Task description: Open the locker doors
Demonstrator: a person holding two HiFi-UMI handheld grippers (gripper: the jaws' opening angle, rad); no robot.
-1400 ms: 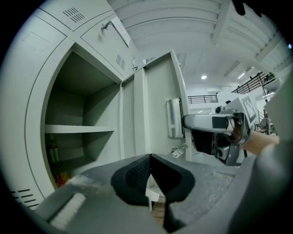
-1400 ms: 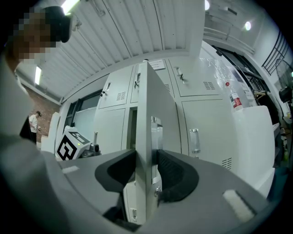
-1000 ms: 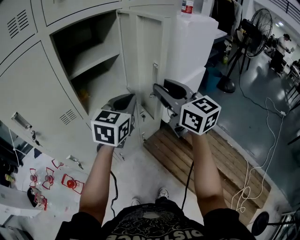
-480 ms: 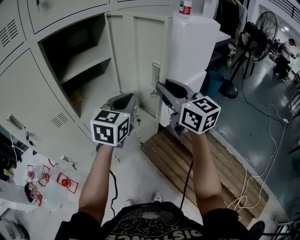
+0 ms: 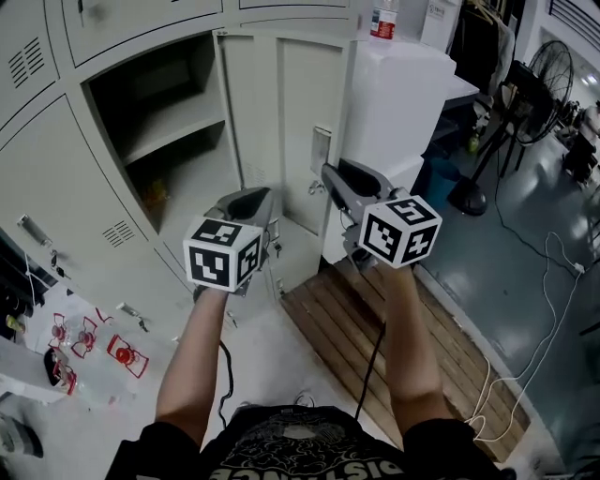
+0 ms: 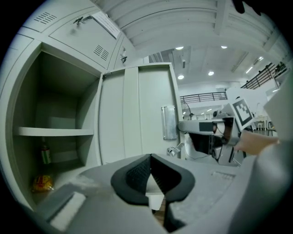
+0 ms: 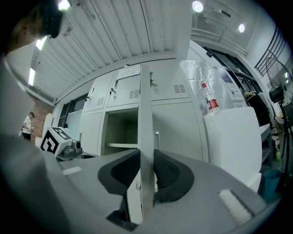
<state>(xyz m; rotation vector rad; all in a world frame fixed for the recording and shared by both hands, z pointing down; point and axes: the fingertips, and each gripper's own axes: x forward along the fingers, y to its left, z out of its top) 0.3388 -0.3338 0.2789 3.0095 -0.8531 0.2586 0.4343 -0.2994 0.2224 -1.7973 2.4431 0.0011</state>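
The grey locker door [image 5: 291, 131] stands swung open beside its compartment [image 5: 169, 122], which has one shelf. My right gripper [image 5: 330, 174] is at the door's free edge. In the right gripper view that thin edge [image 7: 145, 114] runs upright between the pads [image 7: 168, 173], and the jaws are closing onto it from both sides. My left gripper [image 5: 265, 195] hangs shut and holds nothing, low in front of the open compartment; its pads [image 6: 137, 171] meet at the tip in the left gripper view. The door latch [image 6: 173, 150] shows on the door's inner face.
A white cabinet [image 5: 403, 84] with a bottle [image 5: 380, 19] on top stands right behind the open door. A wooden pallet [image 5: 375, 328] lies below it. Closed lockers [image 5: 66, 197] fill the left. A fan [image 5: 534, 89] and floor cables [image 5: 534, 309] are at the right. A yellow packet [image 6: 41, 183] lies inside the compartment.
The door has swung a little wider and its inner face is turned more towards me. Both grippers keep nearly the same place in the head view.
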